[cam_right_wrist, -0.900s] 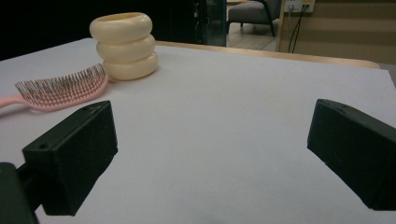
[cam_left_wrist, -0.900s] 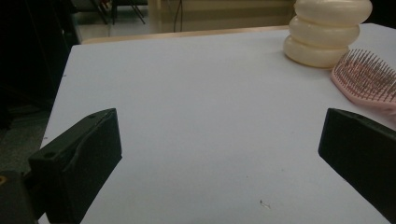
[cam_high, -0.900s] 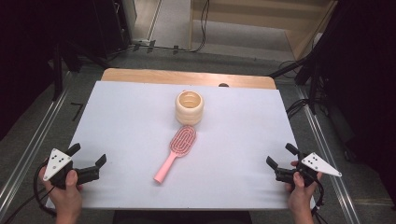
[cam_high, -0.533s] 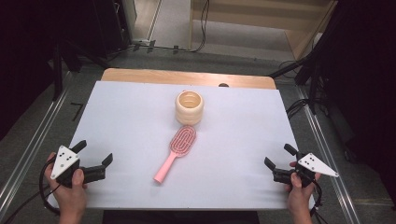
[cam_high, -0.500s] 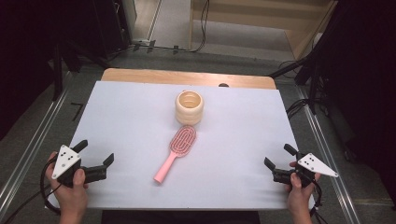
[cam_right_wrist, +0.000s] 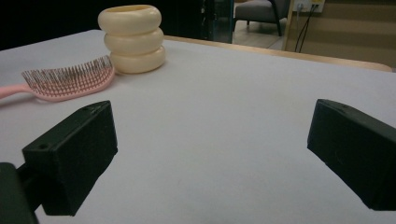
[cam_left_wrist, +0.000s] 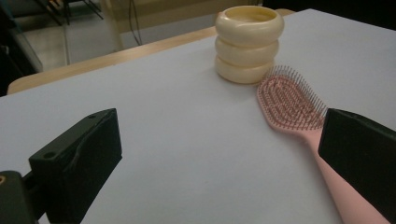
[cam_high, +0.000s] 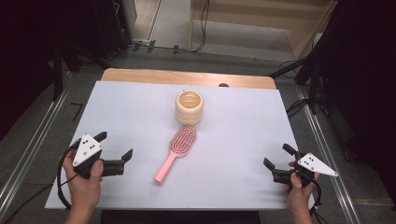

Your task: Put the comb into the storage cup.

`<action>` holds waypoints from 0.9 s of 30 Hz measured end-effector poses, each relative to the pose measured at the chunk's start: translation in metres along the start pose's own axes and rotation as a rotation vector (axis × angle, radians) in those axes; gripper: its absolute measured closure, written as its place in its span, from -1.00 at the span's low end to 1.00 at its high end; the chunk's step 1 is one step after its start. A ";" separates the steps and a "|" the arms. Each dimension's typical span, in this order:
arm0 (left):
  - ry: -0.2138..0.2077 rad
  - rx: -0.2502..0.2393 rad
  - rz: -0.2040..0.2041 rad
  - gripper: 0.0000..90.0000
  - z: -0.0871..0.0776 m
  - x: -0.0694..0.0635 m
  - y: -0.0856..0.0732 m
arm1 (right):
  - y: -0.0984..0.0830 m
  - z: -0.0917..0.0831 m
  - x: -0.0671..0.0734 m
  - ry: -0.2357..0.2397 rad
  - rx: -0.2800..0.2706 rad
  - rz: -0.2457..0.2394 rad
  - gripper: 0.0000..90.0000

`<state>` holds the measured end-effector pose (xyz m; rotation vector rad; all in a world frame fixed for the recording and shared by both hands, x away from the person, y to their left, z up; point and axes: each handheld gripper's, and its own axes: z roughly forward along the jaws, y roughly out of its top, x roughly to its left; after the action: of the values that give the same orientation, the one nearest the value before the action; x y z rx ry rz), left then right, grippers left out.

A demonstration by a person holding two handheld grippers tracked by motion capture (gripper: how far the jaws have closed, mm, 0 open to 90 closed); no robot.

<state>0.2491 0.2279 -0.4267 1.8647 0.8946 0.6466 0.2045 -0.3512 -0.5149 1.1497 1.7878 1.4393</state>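
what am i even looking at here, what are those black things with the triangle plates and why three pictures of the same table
These are three cameras on one moment. The high view looks down from above the person's side of the table. The person holds a hand tool in each hand: the left claw and the right claw. Each has two black jaws, a grey three-cornered plate on top and a trailing cable.

The other two pictures come from small cameras riding on those tools. Each looks forward between its own two black jaws, which rise from the bottom edge.

On the white table lie a pink hairbrush, bristles up, and a cream holder shaped like three stacked rings, open at the top. The brush head lies close beside the holder; I cannot tell if they touch.

Both claws stand wide open and hold nothing. The left one points toward the brush handle.
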 end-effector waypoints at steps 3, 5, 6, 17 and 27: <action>-0.024 0.032 0.017 -1.00 0.009 -0.005 0.009 | 0.000 0.000 0.000 0.011 0.000 0.004 -1.00; -0.049 0.042 0.016 -1.00 0.014 -0.008 0.016 | 0.000 0.000 0.000 0.013 -0.002 0.006 -1.00; -0.059 0.047 0.017 -1.00 0.016 -0.009 0.019 | -0.001 0.000 0.000 0.015 -0.002 0.007 -1.00; -0.092 0.099 0.072 -1.00 0.032 -0.027 0.046 | -0.001 0.001 0.001 0.030 0.003 0.001 -1.00; -0.103 0.158 0.099 -1.00 0.053 -0.049 0.046 | -0.002 0.002 -0.001 0.036 0.003 0.006 -1.00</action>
<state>0.2739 0.1478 -0.4103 2.0752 0.8103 0.5464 0.2057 -0.3514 -0.5173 1.1384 1.8123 1.4700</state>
